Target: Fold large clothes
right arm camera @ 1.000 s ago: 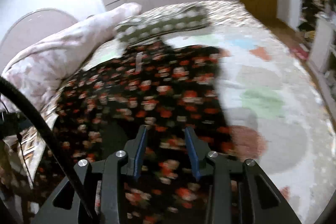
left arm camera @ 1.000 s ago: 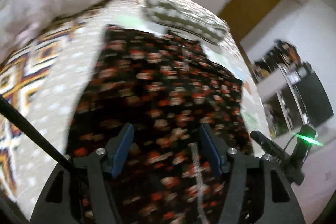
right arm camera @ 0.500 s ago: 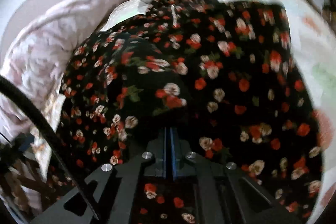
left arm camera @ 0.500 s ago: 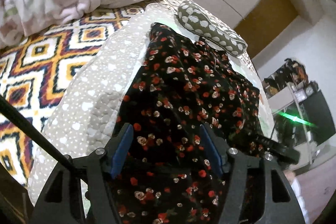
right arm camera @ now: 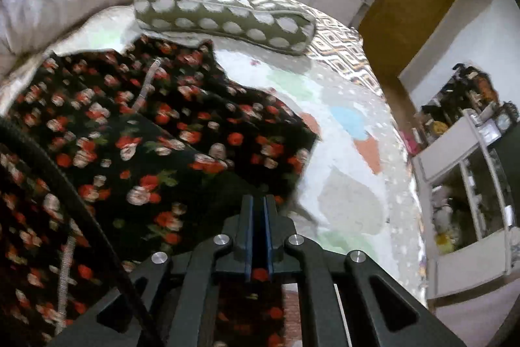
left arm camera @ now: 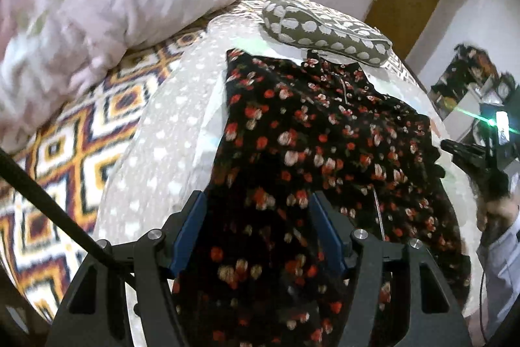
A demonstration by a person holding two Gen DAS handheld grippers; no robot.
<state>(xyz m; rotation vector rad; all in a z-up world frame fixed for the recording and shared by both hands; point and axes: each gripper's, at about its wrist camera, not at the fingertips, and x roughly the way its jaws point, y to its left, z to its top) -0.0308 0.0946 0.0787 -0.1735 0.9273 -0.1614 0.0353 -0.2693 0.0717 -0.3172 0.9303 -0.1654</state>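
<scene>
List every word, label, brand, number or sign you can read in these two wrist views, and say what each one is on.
None: no legible text in either view.
The floral garment carries only a flower print.
The spotted cushion carries only a dot pattern.
The items on the shelf unit are too small and blurred to read.
The left gripper and right gripper show no markings.

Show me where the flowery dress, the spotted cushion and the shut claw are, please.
flowery dress point(left arm camera: 325, 132), left wrist view, on its spread middle.
spotted cushion point(right arm camera: 224, 15), right wrist view, on its long side.
right claw point(right arm camera: 259, 204), right wrist view, between its closed tips, pinching the dress.
</scene>
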